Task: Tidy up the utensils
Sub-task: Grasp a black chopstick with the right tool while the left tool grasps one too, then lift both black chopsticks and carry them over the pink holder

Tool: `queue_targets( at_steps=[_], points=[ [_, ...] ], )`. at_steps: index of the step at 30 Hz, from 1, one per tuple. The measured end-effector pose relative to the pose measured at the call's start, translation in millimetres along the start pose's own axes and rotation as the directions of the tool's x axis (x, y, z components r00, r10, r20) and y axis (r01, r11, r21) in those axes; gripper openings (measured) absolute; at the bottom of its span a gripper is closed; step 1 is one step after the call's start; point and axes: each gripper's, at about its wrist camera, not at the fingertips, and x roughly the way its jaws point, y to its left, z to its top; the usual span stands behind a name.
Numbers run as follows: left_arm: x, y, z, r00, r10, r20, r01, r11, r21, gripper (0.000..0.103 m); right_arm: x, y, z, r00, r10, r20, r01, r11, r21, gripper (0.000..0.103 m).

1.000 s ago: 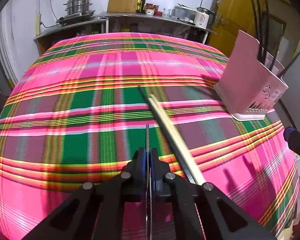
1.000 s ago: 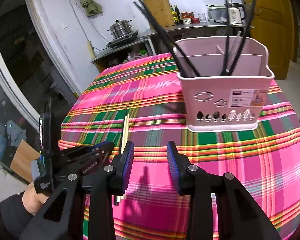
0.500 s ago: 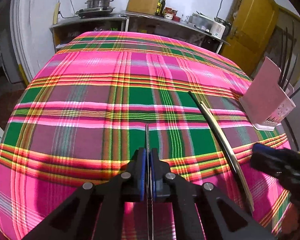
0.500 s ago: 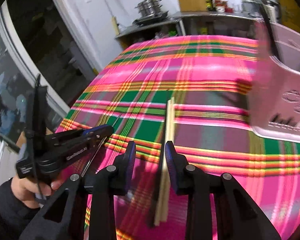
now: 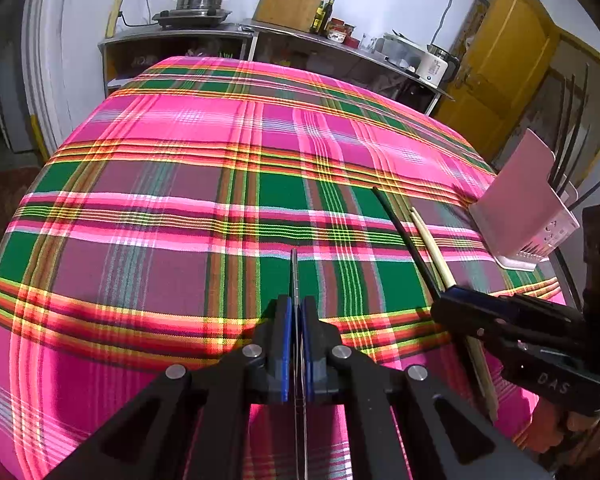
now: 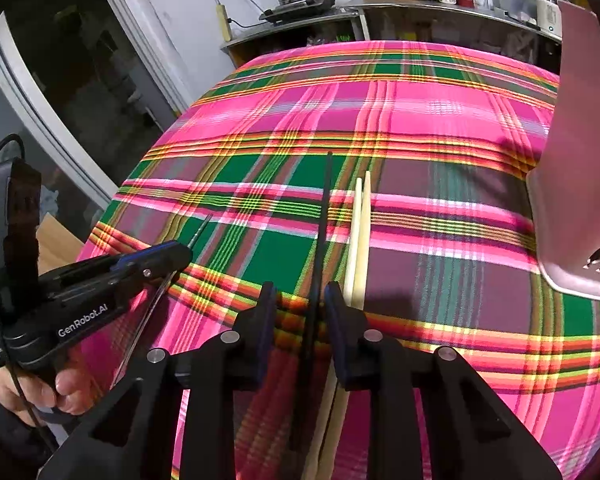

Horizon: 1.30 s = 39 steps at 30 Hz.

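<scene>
My left gripper (image 5: 296,312) is shut on a thin grey metal chopstick (image 5: 294,272) that pokes forward over the cloth; it also shows in the right wrist view (image 6: 198,232). My right gripper (image 6: 300,300) is open, its jaws on either side of a black chopstick (image 6: 323,216) lying on the table. A pair of pale wooden chopsticks (image 6: 360,232) lies just right of it, under the right finger. The pink utensil basket (image 5: 520,208) with several dark chopsticks stands at the right.
The table (image 5: 180,184) wears a pink and green plaid cloth. A counter (image 5: 300,36) with pots, a cutting board and bottles runs behind it. A yellow door (image 5: 500,68) is at the back right.
My right gripper has swung away from the basket and come down over the black chopstick beside the wooden pair. My left gripper has kept the metal chopstick and drifted left.
</scene>
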Motion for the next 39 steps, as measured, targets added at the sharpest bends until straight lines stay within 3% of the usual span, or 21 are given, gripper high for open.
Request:
queue_targets(
  at_steps=[14,23,30,39],
  points=[
    [7,-1,10,1.0,-0.011,-0.021,0.011,0.999,0.045,0.006,20,9,28,0.997,-0.077,-0.009,0.077,0.996,-0.042,0.025],
    [11,-15,12,0.998,0.053,-0.044,-0.048,0.992,0.114,0.006,30,14,40,0.99,-0.141,-0.031,0.138,0.986,-0.092,0.013],
    [15,-21,14,0.996,0.084,-0.042,-0.076,0.985,0.155,0.005,33,11,49,0.99,-0.132,-0.047,0.128,0.989,-0.08,0.006],
    [12,-14,20,0.996,0.058,-0.064,-0.051,0.993,0.11,0.004,10,7,54,0.997,-0.075,-0.017,0.074,0.996,-0.041,0.005]
  ],
)
